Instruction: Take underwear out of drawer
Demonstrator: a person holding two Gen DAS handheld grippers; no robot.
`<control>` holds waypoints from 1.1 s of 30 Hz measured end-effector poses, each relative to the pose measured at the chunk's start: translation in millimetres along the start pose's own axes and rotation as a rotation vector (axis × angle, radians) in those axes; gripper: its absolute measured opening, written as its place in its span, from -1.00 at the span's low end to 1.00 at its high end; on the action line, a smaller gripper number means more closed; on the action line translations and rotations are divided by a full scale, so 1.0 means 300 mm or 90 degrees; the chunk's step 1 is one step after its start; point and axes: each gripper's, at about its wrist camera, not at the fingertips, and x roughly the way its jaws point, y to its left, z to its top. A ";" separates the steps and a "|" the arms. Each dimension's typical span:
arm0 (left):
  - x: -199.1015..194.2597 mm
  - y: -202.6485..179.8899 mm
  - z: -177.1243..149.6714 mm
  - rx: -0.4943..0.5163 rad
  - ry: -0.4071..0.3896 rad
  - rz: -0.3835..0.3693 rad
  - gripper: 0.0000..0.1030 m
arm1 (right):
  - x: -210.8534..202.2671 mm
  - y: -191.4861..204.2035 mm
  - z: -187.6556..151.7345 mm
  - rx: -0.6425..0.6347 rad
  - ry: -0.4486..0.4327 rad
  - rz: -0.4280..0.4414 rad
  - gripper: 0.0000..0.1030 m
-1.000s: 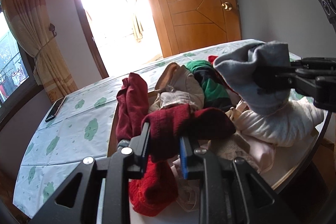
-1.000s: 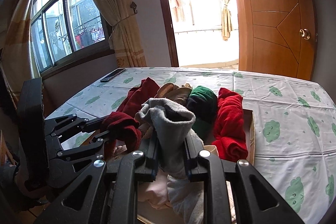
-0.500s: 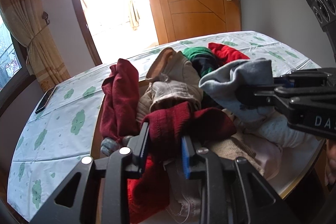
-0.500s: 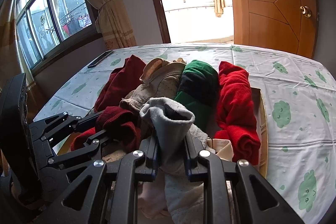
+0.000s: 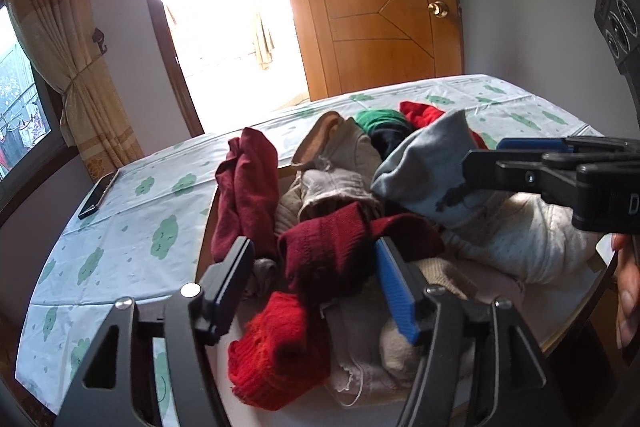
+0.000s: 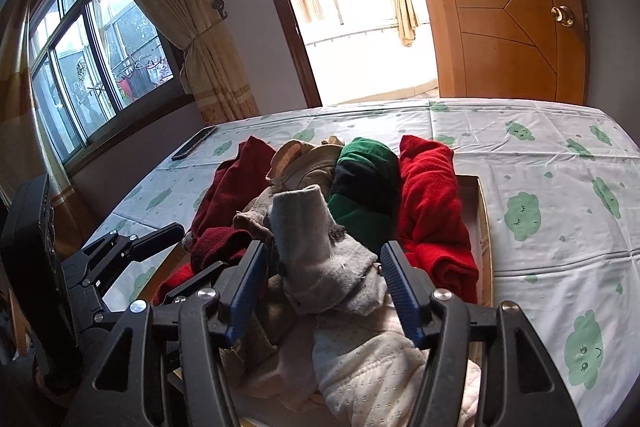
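Here the step in hand looks like letting go of two garments onto the heap in the drawer point(image 6: 482, 223), so the sound way, I judge, is to lift both tongs straight up and clear of the cloth before moving, lest a pad snag a fold and drag the pile over the drawer's edge. The left tongs point(image 5: 312, 287) have just been opening; the jaws stand apart, with the dark red knit piece point(image 5: 336, 251) lying between them, the blue pad just beside it and no longer pinching. The right tongs point(image 6: 320, 287) have just been opening too, the jaws wide on either side of the grey garment point(image 6: 316, 247), which sags loose between them atop the heap. Whether either piece is underwear I cannot tell. The drawer sits on the cloud-patterned surface point(image 6: 560, 163), still heaped with clothes.
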 end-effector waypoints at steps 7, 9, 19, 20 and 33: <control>-0.080 0.004 -0.001 -0.009 -0.026 -0.009 0.38 | -0.077 0.015 -0.021 -0.005 -0.028 0.001 0.22; -0.111 0.014 -0.008 -0.019 -0.036 -0.016 0.42 | -0.118 0.018 -0.034 -0.008 -0.039 0.003 0.22; -0.259 0.036 -0.060 -0.055 -0.072 -0.027 0.85 | -0.310 0.034 -0.095 -0.009 -0.109 0.014 0.43; -0.268 0.036 -0.063 -0.057 -0.075 -0.027 0.89 | -0.315 0.036 -0.095 -0.008 -0.111 0.015 0.43; -0.336 0.018 -0.077 -0.067 -0.087 -0.035 0.93 | -0.350 0.080 -0.115 -0.032 -0.126 0.022 0.45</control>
